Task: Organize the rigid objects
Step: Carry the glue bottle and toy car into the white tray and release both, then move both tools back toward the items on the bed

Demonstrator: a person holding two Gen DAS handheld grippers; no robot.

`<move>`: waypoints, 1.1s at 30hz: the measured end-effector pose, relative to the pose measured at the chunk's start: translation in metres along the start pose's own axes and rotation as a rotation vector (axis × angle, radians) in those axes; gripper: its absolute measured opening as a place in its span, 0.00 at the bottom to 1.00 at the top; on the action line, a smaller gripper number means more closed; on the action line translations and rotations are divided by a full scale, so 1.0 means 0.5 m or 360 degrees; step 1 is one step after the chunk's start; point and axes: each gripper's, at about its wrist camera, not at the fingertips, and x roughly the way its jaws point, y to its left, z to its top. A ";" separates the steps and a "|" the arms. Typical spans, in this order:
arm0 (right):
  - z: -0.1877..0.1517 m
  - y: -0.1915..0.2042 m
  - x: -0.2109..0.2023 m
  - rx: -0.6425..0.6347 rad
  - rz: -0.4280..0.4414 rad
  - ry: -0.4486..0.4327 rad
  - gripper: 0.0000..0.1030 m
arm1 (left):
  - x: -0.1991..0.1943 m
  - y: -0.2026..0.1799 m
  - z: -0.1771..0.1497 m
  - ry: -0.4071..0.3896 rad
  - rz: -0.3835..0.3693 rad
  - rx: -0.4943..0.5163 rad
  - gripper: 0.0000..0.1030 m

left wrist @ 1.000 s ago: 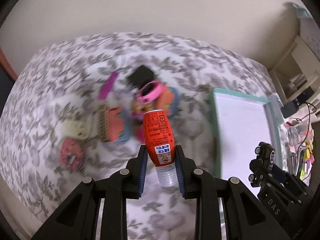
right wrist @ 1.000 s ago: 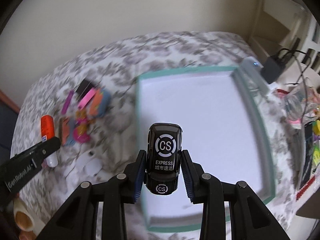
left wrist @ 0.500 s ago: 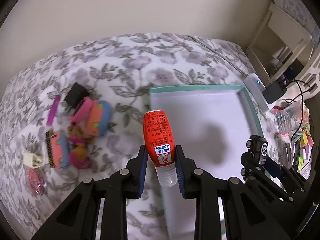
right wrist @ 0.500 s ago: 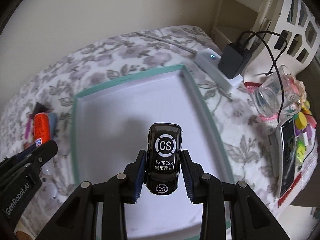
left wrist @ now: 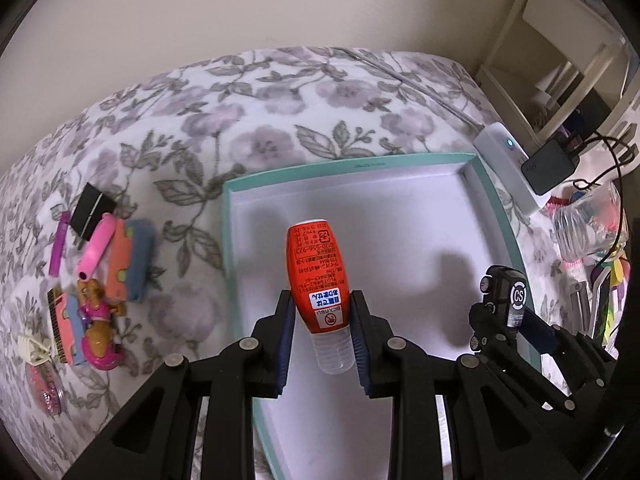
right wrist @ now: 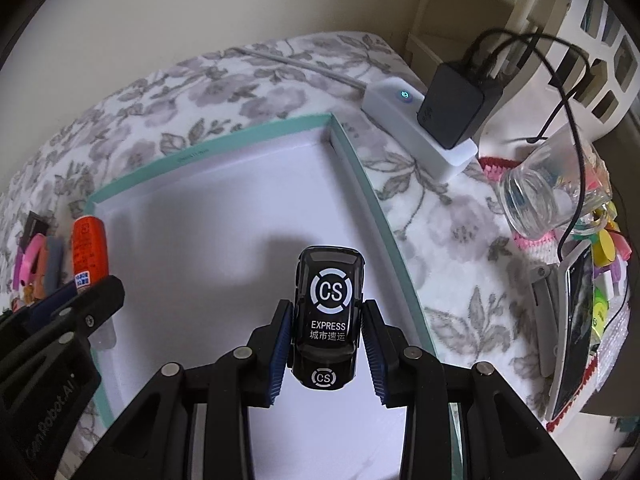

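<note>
"CS", "EXPRESS" in white on glossy black toy car (right wrist: 327,320), clamped in right gripper (right wrist: 326,354) above teal-rimmed white tray (right wrist: 208,150). Orange bottle (left wrist: 316,280), clear cap, tiny illegible print, pinched by left gripper (left wrist: 322,346) over same tray.

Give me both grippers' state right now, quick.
Left gripper: closed on the orange bottle.
Right gripper: closed on the black toy car.

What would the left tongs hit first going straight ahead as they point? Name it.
Probably the white floor of the teal-rimmed box. The left tongs, clamped on the orange bottle, point into it; nothing else shows between, though depth is unclear.
</note>
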 end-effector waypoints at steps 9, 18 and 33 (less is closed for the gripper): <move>-0.007 -0.004 0.026 -0.0018 -0.0006 0.0051 0.36 | 0.017 -0.011 -0.005 0.0019 0.0008 0.0010 0.28; -0.010 -0.009 0.029 0.0001 -0.0003 0.0073 0.37 | 0.011 -0.004 -0.005 0.0016 0.0008 -0.0016 0.28; -0.012 -0.009 -0.007 0.0039 0.0017 0.0009 0.66 | -0.045 0.066 -0.014 -0.0072 0.0048 -0.0165 0.72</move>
